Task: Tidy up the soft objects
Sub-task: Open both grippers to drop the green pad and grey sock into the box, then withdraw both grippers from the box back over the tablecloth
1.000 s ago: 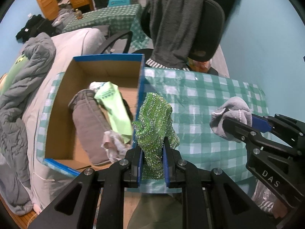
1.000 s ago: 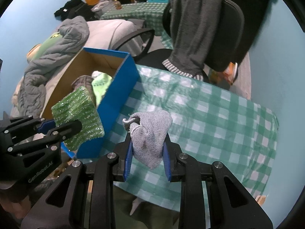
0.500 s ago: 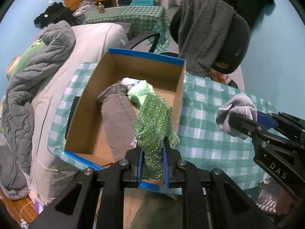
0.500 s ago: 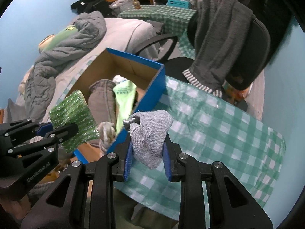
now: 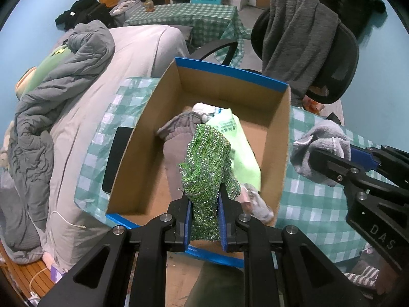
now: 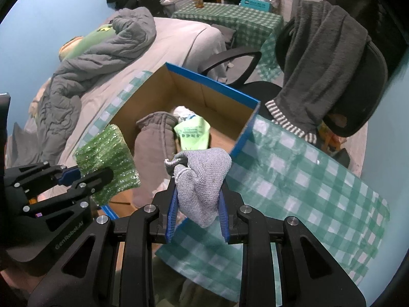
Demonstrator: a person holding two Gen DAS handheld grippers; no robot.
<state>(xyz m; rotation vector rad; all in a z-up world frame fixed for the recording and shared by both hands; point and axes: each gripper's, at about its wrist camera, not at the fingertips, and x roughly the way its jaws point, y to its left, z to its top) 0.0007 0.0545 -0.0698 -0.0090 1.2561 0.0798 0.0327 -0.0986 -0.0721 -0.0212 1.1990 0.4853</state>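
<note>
Left gripper point(image 5: 204, 220) clenched green cloth point(image 5: 208, 163), long axis upright over box point(image 5: 230, 73); right gripper point(image 6: 196, 217) clenched grey sock point(image 6: 202, 179), toe down. Only left view showed black tablet point(image 5: 116, 158).

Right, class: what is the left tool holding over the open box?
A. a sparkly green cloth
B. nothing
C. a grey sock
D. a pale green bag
A: the left tool is shut on the green cloth above the box, while the grey sock sits in the right tool.

Each black hand-held gripper point(image 5: 204, 220) has blue finger pads point(image 6: 170, 213) and silver screws.
</note>
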